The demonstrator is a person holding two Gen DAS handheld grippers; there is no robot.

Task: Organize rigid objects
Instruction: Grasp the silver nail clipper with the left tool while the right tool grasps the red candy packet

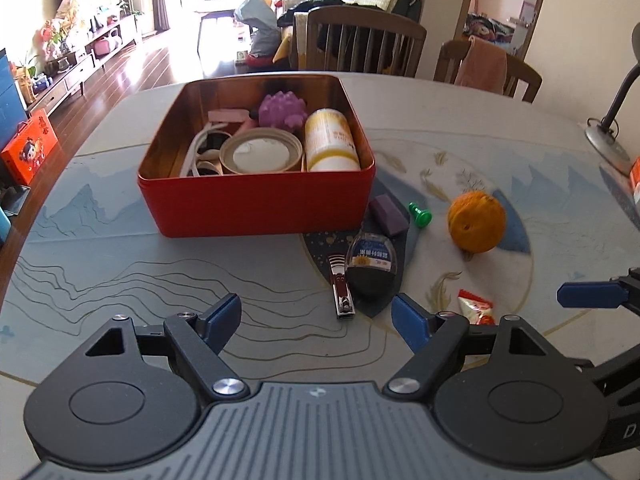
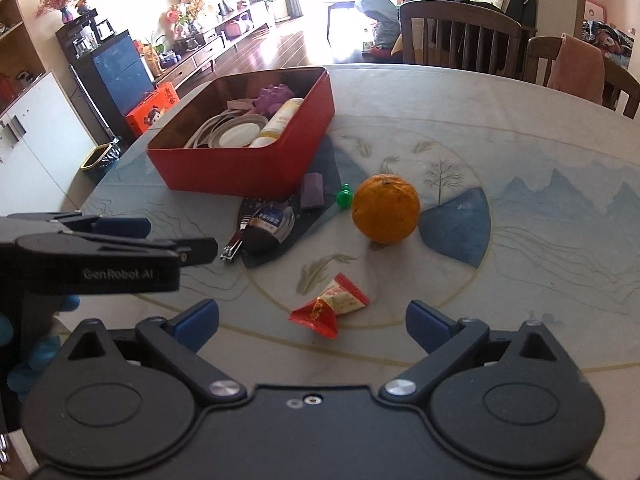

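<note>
Plainly, both tools stand wide with nothing between their pads: the left tool (image 1: 316, 320) over the nail clipper (image 1: 341, 289) and dark oval case (image 1: 370, 264), the right tool (image 2: 312, 322) over the red candy wrapper (image 2: 330, 306). Only the left wrist view looks straight into the red tin (image 1: 256, 200), showing sunglasses (image 1: 202, 152), a round lid (image 1: 260, 154), a purple spiky ball (image 1: 282, 112) and a lying bottle (image 1: 330, 140). Only the right wrist view shows the orange (image 2: 386, 208) just beside the green peg (image 2: 344, 197) on the bench (image 2: 520, 280), and the left tool from its side.

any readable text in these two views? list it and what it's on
"GenRobot.AI": side of the left gripper body, right wrist view.
"D": lone letter on the right gripper body, at the left wrist view's edge; the rest is cut off.
Black oval case: label has a digit row and characters, too blurred to read.
Candy wrapper, white bottle, orange gift box: print is illegible.
</note>
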